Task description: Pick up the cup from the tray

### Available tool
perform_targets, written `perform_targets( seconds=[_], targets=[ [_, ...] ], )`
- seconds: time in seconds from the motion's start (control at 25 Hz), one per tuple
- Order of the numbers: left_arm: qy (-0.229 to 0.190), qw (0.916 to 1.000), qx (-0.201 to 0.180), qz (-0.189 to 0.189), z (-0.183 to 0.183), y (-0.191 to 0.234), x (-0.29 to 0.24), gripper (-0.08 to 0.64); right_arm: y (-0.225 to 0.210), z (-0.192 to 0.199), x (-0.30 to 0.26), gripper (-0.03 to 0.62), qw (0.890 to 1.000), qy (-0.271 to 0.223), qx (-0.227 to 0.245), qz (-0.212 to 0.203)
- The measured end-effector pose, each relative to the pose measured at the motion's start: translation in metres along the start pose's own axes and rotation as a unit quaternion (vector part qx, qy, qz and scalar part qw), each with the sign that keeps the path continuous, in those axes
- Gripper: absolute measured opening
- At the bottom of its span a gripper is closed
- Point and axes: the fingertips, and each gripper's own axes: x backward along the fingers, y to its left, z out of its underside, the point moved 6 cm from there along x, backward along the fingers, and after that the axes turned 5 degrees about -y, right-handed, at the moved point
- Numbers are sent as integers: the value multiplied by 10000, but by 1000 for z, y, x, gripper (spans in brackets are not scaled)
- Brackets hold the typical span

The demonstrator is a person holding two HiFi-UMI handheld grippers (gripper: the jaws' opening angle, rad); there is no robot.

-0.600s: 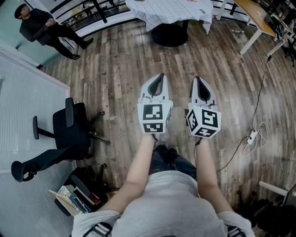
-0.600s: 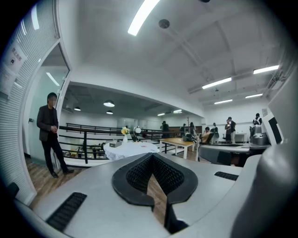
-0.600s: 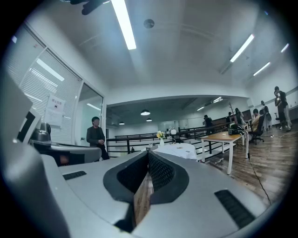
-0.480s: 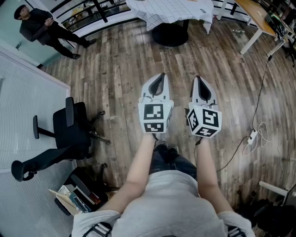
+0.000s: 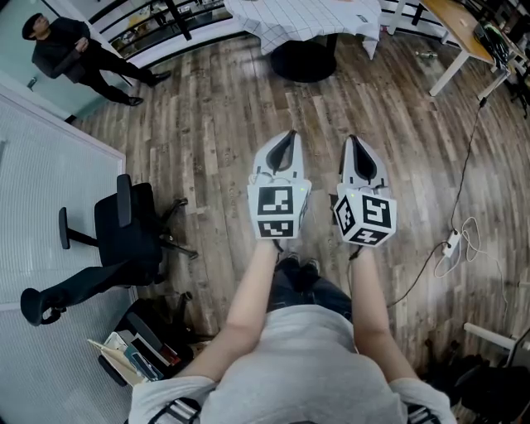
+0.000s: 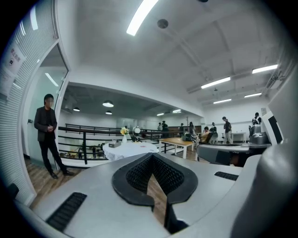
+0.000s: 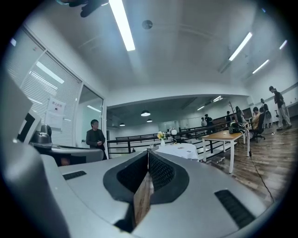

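My left gripper (image 5: 285, 137) and right gripper (image 5: 354, 142): jaws together, empty, over wood floor (image 5: 207, 124). Far white-clothed table (image 5: 298, 21) bears small things (image 7: 162, 141); cup, if there, too tiny to tell.

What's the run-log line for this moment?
left gripper: shut, empty | right gripper: shut, empty | cup, tray: not seen | white-clothed table: ahead
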Motion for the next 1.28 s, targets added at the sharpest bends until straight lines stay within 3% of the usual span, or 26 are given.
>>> perform_targets(
  seconds=[0.6, 0.96, 1.28],
  targets=[
    [49, 9999, -35, -126, 6, -33, -17, 8, -51, 3, 4, 9, 9998, 67, -140, -97],
    [43, 9990, -14, -451, 8, -7, -45, 8, -63, 6, -27, 9, 9997, 39, -175, -142],
    [83, 9993, 13, -377, 16, 29, -122, 8, -70, 16, -106, 9, 9998, 100, -81, -166]
  ],
)
